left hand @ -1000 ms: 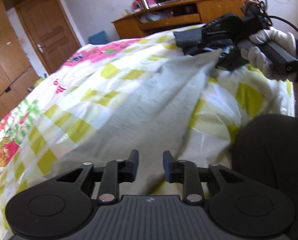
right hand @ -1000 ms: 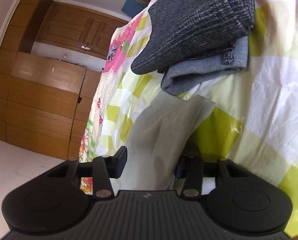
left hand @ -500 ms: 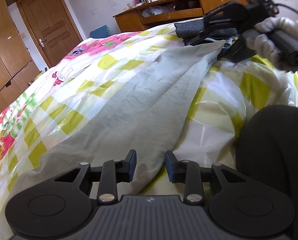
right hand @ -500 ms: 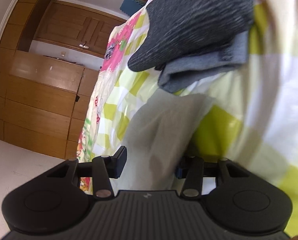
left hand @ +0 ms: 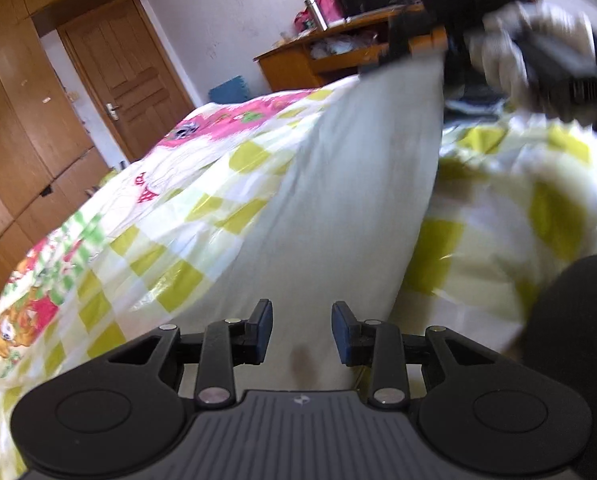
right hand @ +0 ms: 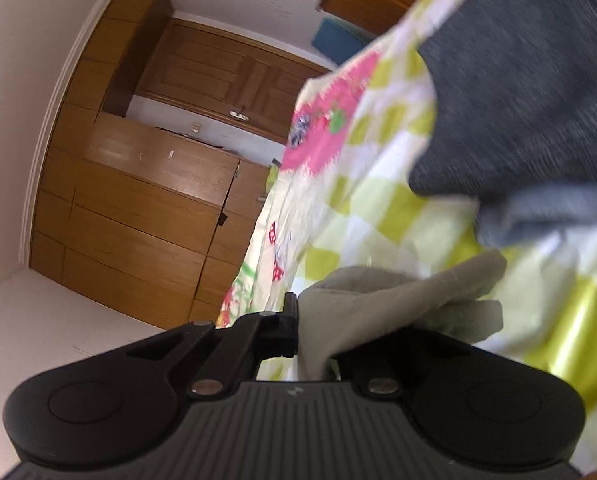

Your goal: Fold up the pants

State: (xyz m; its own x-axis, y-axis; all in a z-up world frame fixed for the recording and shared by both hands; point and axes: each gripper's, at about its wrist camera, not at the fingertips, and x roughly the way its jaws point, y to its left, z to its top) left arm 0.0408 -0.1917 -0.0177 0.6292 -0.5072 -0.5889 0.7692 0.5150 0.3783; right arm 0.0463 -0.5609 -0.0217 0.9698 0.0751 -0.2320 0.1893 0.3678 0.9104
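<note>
Fingers (right hand: 291,330) of right gripper (right hand: 314,336) just clamped pale pants (left hand: 338,208); left gripper (left hand: 301,330) gapes over them; dark folded clothes (right hand: 530,92) upper right on bed (left hand: 158,240).

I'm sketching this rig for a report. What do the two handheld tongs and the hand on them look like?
Both tongs, left and right, are matte black, with a ribbed base plate, round side discs and silver pivot pins. The left's pads are dark blue. The right hand wears a white glove and a dark sleeve.
</note>
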